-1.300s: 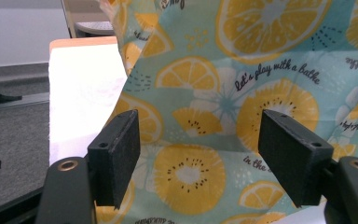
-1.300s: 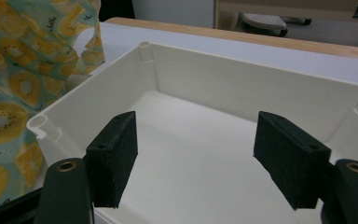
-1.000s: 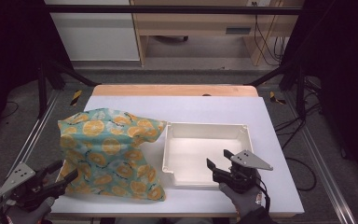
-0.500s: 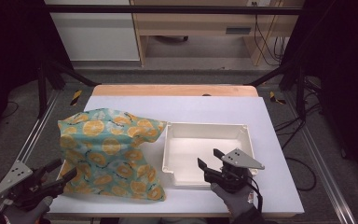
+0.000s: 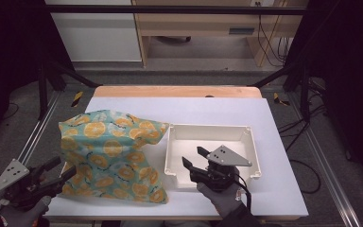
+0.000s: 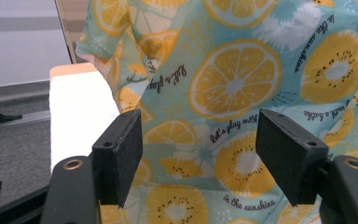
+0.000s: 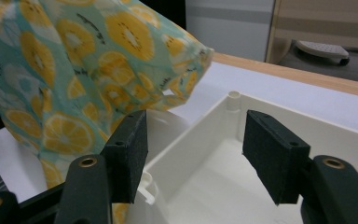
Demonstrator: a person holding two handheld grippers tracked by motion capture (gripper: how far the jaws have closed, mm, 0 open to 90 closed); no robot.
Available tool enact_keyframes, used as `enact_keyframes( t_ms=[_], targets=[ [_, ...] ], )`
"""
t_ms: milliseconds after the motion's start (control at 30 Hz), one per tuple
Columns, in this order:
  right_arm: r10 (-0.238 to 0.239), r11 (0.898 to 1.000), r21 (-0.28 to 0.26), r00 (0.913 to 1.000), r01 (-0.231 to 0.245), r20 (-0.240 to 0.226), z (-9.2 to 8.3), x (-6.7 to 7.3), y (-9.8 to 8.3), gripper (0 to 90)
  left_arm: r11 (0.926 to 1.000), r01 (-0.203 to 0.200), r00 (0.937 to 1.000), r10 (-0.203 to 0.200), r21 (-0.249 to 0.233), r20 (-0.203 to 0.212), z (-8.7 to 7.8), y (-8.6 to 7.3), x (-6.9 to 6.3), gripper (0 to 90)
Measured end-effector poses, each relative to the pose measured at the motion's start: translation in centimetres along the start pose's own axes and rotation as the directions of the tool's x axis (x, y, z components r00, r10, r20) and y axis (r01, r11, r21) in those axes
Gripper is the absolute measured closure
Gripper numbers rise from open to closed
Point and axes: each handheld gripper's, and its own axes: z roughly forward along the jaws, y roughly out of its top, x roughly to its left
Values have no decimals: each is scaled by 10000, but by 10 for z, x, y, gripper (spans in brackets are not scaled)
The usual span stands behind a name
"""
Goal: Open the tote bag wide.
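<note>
Left gripper [image 5: 52, 172]: lower left of the high view, at the near table edge; jaws apart with nothing between them, pointing up and right at the bag. In the left gripper view [image 6: 198, 154] the printed cloth lies just beyond the pads, not pinched.
Right gripper [image 5: 193, 158]: lower middle of the high view, over the near left part of the tray, pointing up and left. Its jaws have just been closing a little, yet they stand wide with nothing pressed between them. In the right gripper view [image 7: 193, 149] the tray's left wall runs up between the pads.
Hands: two, gloved in grey, one behind each gripper at the bottom edge of the high view.
Bag [image 5: 111, 153]: one, teal cloth with orange-slice print, in the left half of the high view on the table. Its long axis runs from the lower edge near the left gripper up toward the middle of the frame; one corner pokes right, reaching the tray's upper left corner.
Tray [image 5: 253, 146]: one, white, rectangular, shallow, just right of the bag, right of centre. Long axis runs left to right across the frame.
Table [image 5: 194, 111]: one white top with a wooden strip along its far edge, centre of the high view.
Background: pale cabinets and dangling cables in the upper part of the frame.
</note>
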Motion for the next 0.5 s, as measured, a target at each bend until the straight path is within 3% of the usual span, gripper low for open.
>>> enact_keyframes(
  t_ms=[500],
  targets=[
    [-177, 9997, -164, 9971, 165, -746, 17, 23, 17, 435, 9998, -151, 9995, 147, -155, -281, 5, 20, 1, 333]
  ],
)
